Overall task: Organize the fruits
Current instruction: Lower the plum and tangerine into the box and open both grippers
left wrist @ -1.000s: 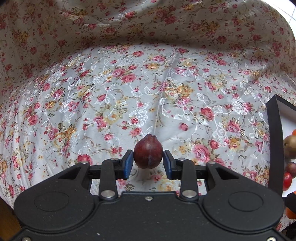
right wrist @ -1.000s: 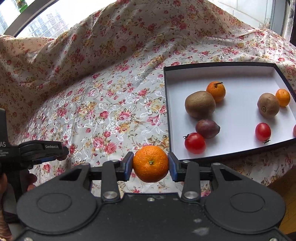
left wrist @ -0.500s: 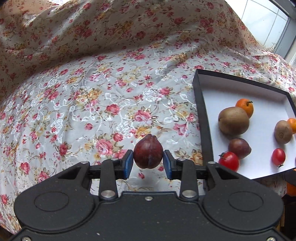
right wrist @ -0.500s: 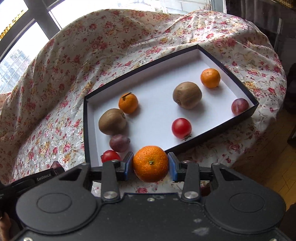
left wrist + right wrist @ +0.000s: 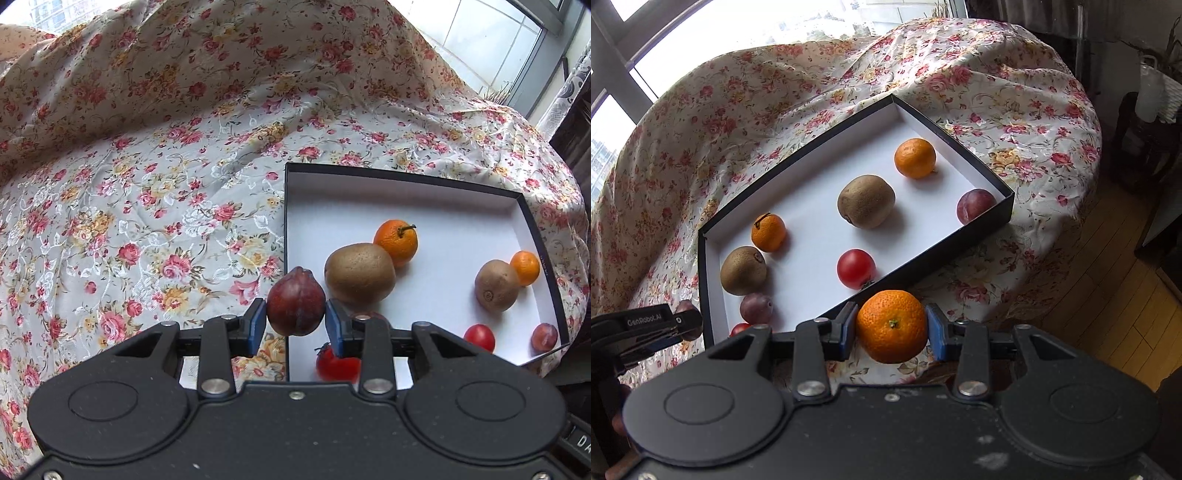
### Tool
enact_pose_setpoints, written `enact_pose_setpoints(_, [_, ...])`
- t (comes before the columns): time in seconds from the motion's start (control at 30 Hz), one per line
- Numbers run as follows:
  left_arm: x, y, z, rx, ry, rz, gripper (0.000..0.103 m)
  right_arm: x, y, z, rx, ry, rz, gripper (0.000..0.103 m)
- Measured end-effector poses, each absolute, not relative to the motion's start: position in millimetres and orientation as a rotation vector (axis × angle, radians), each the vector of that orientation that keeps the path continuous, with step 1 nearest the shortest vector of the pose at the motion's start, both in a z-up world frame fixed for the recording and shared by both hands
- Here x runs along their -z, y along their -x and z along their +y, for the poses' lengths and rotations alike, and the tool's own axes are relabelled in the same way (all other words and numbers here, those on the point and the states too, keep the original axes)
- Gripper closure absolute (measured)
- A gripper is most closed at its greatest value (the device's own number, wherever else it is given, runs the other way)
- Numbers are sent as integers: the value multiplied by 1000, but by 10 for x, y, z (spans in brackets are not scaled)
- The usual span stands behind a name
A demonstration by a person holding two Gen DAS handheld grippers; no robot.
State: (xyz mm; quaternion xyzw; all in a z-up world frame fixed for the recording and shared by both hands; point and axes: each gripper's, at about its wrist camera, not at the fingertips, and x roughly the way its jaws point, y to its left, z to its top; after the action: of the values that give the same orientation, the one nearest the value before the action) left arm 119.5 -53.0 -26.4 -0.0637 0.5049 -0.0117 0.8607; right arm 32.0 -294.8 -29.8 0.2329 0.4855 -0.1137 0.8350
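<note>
The left gripper point(image 5: 295, 320) pinches a dark red plum point(image 5: 295, 302) over the near wall of the black, white-floored tray point(image 5: 964, 236); the right gripper point(image 5: 891, 328) clamps a round orange mandarin point(image 5: 891, 325) outside it. Released here, either could roll onto crowded fruit (or off the floral cloth point(image 5: 155, 221)). A second ago the tray sat farther off.

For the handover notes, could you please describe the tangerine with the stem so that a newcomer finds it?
Start at the black tray on the floral cloth. In its left group, the tangerine sits just beyond the kiwi; alone, it carries a dark stem.
</note>
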Motion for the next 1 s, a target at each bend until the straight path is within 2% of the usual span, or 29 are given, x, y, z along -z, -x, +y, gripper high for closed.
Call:
enact_pose_setpoints(0.23, [335, -1639, -696, 59, 126, 1076, 60, 297, -391, -2885, 251, -477, 1027, 62])
enact_pose_setpoints(0.6, [289, -1658, -761, 135, 74, 1049, 60, 185, -554, -2819, 263, -411, 978, 62])
enact_pose_setpoints(0.9, [337, -1731, -714, 118, 108, 1073, 60, 141, -1147, -2733, 306, -421, 926, 62])
enact_pose_setpoints(0.97, [342, -1744, -674, 111, 114, 1081, 59, 170, -1316, -2708, 314, -426, 926, 61])
enact_pose_setpoints(1.0, [341, -1750, -657, 107, 115, 1083, 55, 188, -1397, -2701, 318, -430, 928, 61])
